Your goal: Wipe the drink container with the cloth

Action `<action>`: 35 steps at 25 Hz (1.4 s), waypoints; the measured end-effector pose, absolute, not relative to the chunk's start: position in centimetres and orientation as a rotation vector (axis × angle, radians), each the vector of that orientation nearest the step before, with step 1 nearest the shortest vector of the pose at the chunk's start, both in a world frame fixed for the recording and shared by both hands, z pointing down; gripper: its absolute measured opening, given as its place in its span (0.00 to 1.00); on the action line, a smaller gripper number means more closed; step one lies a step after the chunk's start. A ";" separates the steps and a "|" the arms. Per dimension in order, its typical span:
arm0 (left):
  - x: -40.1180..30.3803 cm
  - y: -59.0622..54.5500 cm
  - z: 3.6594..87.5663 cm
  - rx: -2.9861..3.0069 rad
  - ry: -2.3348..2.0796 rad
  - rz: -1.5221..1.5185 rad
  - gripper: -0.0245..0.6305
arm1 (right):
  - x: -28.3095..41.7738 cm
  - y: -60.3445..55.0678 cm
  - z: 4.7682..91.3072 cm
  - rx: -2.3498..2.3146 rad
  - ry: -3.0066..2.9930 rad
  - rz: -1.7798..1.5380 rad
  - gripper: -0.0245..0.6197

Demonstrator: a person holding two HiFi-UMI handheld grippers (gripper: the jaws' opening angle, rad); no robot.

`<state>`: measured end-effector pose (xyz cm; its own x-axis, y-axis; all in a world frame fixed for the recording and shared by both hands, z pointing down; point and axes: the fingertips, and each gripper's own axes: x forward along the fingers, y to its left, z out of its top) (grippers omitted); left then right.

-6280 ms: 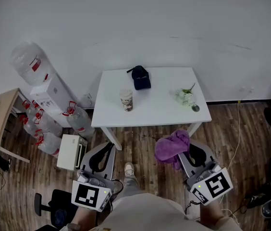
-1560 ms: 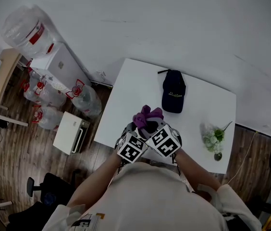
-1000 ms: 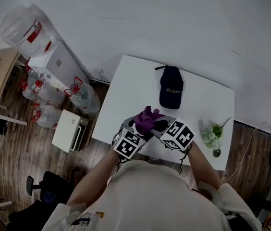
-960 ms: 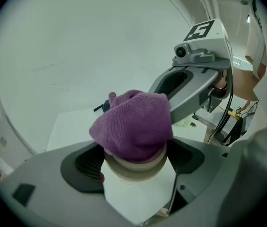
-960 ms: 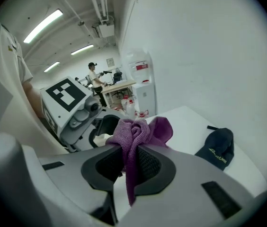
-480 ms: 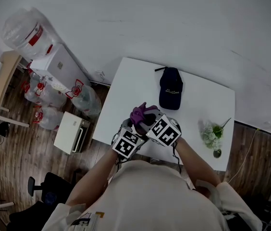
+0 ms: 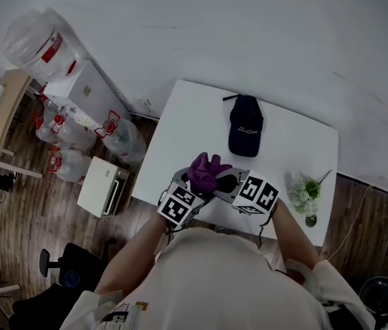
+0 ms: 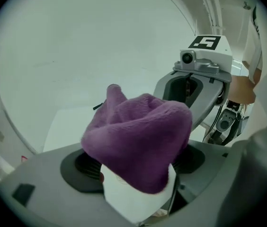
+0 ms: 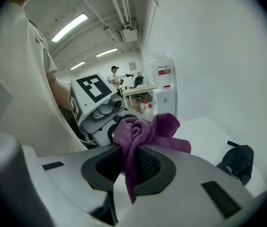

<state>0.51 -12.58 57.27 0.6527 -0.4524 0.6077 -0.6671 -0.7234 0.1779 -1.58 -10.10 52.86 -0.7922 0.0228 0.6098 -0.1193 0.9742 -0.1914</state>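
so the drink container, a white paper cup, is clamped between the left gripper jaws, held up over the near edge of the white table, with the purple cloth draped right over its top; half a second ago the two marker cubes were jammed together, now the right gripper has swung out to the person's right and dragged the cloth along; looks to me like one stroke of a back-and-forth rub, so the wiping's properly under way, mostly on the top end of the cup

views differ a lot; head view hides the cup completely under the cloth, only the left gripper view shows its white wall in the grip; right gripper view shows its jaws pinched tight on a fold of cloth with a strip dangling below, plus the dark cap lying well apart on the table
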 end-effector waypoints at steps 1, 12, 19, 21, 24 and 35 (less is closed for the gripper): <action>0.5 -12.6 57.3 2.478 -0.880 0.761 0.67 | -1.0 -10.1 52.9 0.067 -2.462 0.298 0.16; 0.0 -12.8 57.5 2.452 -0.875 0.802 0.67 | 3.5 -10.9 56.1 0.161 -2.320 0.208 0.17; 0.0 -12.9 57.7 2.438 -0.876 0.801 0.67 | 2.8 -11.5 59.0 0.145 -2.291 0.284 0.17; -0.1 -12.9 57.8 2.431 -0.876 0.807 0.67 | 2.4 -11.3 60.9 0.121 -2.251 0.284 0.17; 0.1 -12.9 57.9 2.421 -0.875 0.810 0.67 | 2.1 -11.6 64.3 0.110 -2.173 0.261 0.17; 0.0 -12.9 58.3 2.403 -0.877 0.811 0.67 | 1.7 -12.2 71.0 0.199 -2.136 0.277 0.17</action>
